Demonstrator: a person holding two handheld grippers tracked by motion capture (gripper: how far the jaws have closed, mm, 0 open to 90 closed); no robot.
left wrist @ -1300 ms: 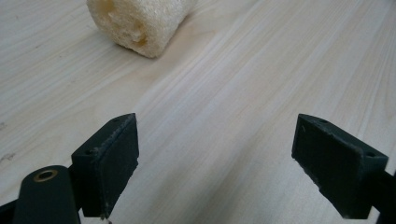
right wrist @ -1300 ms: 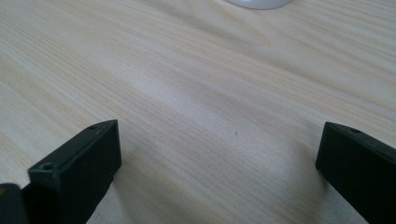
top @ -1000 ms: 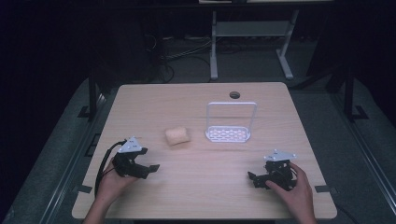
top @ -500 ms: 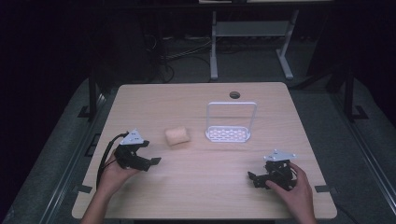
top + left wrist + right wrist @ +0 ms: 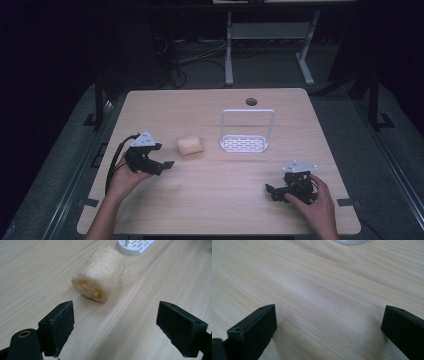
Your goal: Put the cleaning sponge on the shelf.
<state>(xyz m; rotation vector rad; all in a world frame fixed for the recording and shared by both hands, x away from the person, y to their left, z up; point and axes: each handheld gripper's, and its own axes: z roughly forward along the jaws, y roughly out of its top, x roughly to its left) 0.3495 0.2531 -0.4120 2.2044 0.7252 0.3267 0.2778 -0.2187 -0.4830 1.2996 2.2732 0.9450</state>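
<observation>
White slotted rack (image 5: 244, 143) holds nothing | loofah (image 5: 100, 273) beside it | left claw (image 5: 115, 327) apart | right claw (image 5: 329, 332) apart

The white rack (image 5: 350, 241) (probably its base) is cut off by the top edge.

A: Is any text, label, brand, number or sign readable on the pale wooden table (image 5: 215, 200)?

B: None. Its surface shows bare grain.

A: And on the white slotted plastic rack (image 5: 245, 144) at the table's middle, or the beige fibrous loofah roll (image 5: 100, 273) just left of that rack?

B: No lettering can be read on either.
</observation>
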